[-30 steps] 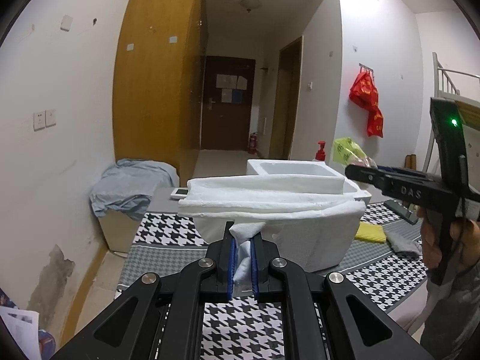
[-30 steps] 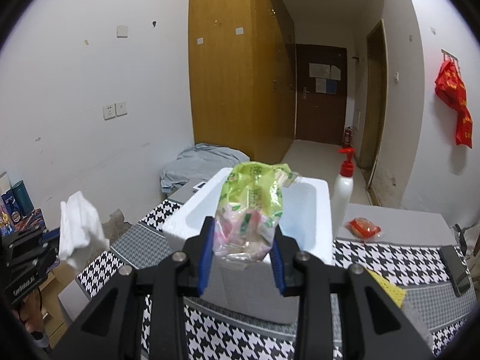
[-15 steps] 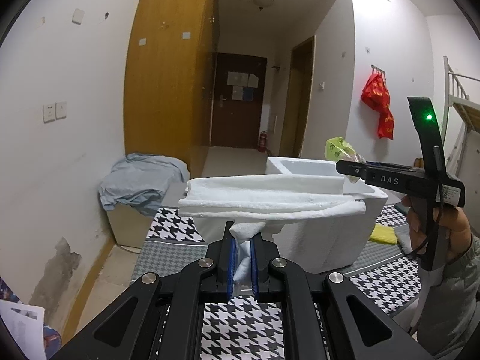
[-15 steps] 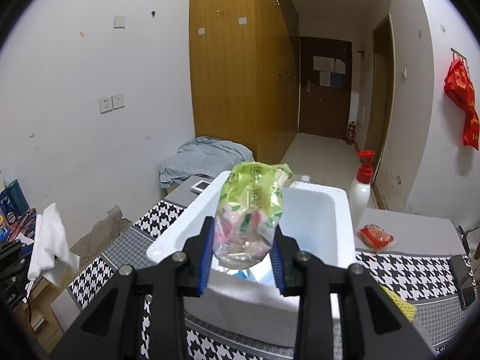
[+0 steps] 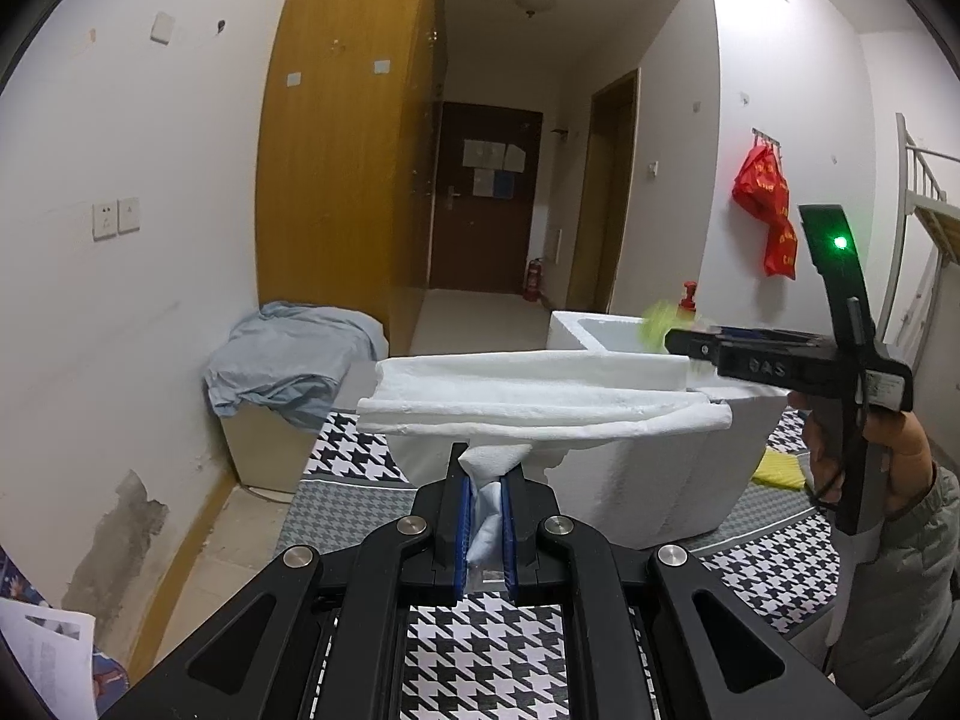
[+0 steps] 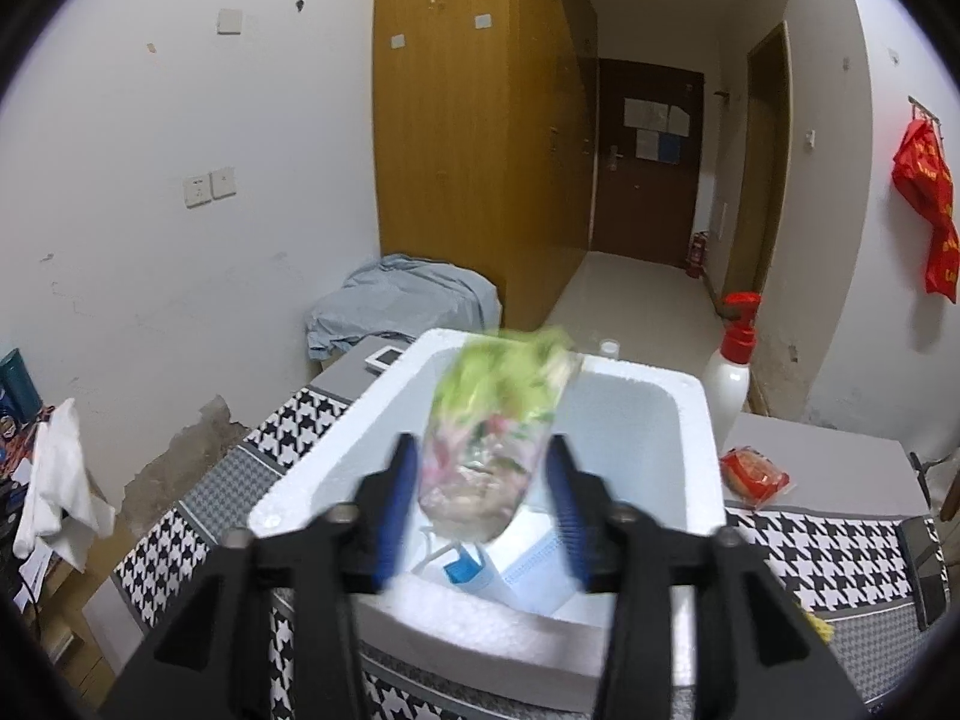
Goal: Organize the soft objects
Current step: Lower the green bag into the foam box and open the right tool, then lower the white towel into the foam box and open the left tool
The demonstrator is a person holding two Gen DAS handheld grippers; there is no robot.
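Observation:
My left gripper (image 5: 485, 507) is shut on a folded white towel (image 5: 540, 396), held level in front of the white foam box (image 5: 672, 480). My right gripper (image 6: 483, 474) is open above the foam box (image 6: 396, 420). A green and pink plastic snack bag (image 6: 498, 426) is blurred between its spread fingers, loose and over the box's opening. In the left wrist view the right gripper (image 5: 678, 339) reaches over the box with the green bag (image 5: 657, 324) at its tip. The towel shows in the right wrist view (image 6: 54, 480) at far left.
Inside the box lie a blue face mask and a blue-labelled packet (image 6: 480, 570). A red-capped white bottle (image 6: 729, 360), a red snack packet (image 6: 753, 477) and a dark phone (image 6: 921, 564) sit on the houndstooth table (image 6: 828, 558). A yellow cloth (image 5: 777, 471) lies right of the box.
My right gripper moved forward over the box and opened; the green bag has come free between its fingers. My left gripper keeps hold of the towel and has drifted left, away from the box.

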